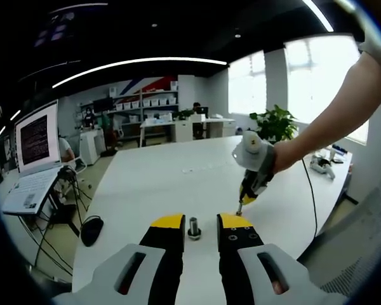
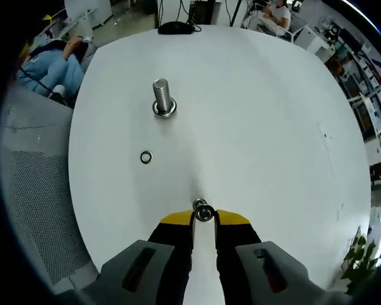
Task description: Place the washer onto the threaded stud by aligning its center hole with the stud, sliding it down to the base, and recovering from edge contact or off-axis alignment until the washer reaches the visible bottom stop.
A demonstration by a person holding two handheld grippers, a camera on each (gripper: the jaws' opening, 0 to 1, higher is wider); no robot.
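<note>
White table [image 2: 254,114] carrying the work. Threaded stud [image 2: 162,95] is standing upright on it, a ring-like base at its foot touching the tabletop.

Right gripper [image 2: 204,213] is pinching a washer [image 2: 204,210] between its yellow-tipped jaws; jaws are sitting closed on the washer's edge, right at the table surface, well apart from the stud and on the near side of it in the right gripper view. A second washer [image 2: 146,157] is lying flat on the table between the stud and the held one, nearer the stud, touching neither.

Left gripper [image 1: 194,222] is hovering low with jaws apart; the stud [image 1: 193,227] is sitting just ahead of the gap between the tips, not touched. In the left gripper view the right gripper [image 1: 239,208] is pointing down at the table just beside the stud, held by a person's hand [image 1: 280,157].

A black mouse-like object [image 2: 176,27] is resting at the table edge far beyond the stud.
</note>
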